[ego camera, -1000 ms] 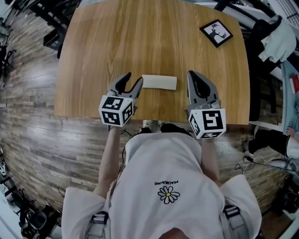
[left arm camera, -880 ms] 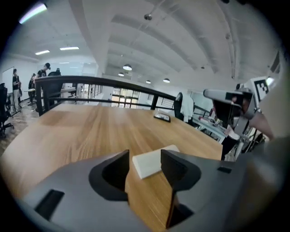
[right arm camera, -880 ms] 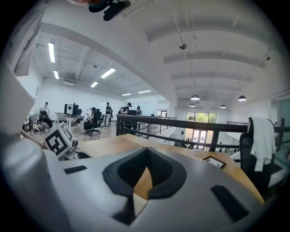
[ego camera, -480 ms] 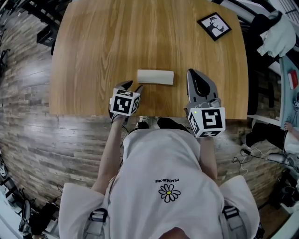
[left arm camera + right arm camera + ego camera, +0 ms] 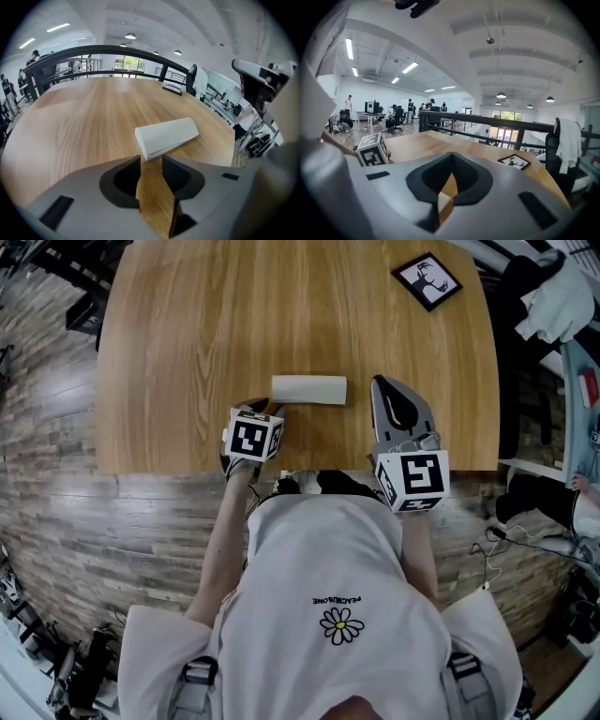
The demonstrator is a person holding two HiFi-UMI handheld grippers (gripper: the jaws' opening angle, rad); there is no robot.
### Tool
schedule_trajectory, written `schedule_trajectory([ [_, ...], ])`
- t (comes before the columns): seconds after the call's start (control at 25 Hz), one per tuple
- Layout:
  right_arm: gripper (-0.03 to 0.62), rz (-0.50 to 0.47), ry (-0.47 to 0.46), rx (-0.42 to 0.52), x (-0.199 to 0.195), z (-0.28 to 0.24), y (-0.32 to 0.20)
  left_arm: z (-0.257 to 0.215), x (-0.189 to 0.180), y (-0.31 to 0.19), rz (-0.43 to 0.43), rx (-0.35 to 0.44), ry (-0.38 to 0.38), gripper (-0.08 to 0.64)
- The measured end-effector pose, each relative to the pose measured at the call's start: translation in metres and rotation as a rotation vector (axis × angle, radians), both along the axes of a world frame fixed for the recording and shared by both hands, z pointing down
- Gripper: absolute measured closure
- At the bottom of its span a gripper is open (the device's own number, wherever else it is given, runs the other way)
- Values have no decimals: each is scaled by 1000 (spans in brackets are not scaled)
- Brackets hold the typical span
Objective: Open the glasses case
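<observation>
Closed case flat on the surface; left tool, part-open, jaws just narrowed on nothing, lines up on its near end to grip; right tool shut, empty, waiting alongside.

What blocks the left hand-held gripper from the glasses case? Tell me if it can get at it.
Probably yes; nothing blocks it. The left hand-held gripper has its jaws apart, though they have just been closing, with only bare table between them. The glasses case lies right ahead of their tips.
</observation>
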State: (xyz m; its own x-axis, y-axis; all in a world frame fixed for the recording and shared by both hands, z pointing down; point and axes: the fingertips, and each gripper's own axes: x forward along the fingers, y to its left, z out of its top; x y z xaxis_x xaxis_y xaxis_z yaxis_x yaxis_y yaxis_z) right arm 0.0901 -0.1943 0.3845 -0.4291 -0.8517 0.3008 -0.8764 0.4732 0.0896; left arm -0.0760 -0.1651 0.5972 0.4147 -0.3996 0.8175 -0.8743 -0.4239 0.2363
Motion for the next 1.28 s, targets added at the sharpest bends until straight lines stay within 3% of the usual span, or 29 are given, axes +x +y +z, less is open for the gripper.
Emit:
schedule_trajectory([
  [0.28, 584, -24, 32, -17, -8, 11, -1, 5, 2, -2, -3, -7, 4, 453],
  [0.68, 584, -71, 73, -33, -21, 25, -5, 7, 4, -3, -7, -3, 42, 465],
  [1.0, 583, -228, 247, -34, -41, 62, -7, 6, 5, -3, 8, 30, 38, 471],
  [1.08, 426, -268, 257, -80, -43, 76, -5, 6, 5, -3, 10, 29, 34, 472],
  [1.2, 365, -355, 331, -173, -44, 107, 2, 7, 5, -3, 15, 22, 28, 474],
  [1.28, 365, -442, 423, -217, -46, 130, 6, 7, 4, -3, 22, 17, 32, 474],
])
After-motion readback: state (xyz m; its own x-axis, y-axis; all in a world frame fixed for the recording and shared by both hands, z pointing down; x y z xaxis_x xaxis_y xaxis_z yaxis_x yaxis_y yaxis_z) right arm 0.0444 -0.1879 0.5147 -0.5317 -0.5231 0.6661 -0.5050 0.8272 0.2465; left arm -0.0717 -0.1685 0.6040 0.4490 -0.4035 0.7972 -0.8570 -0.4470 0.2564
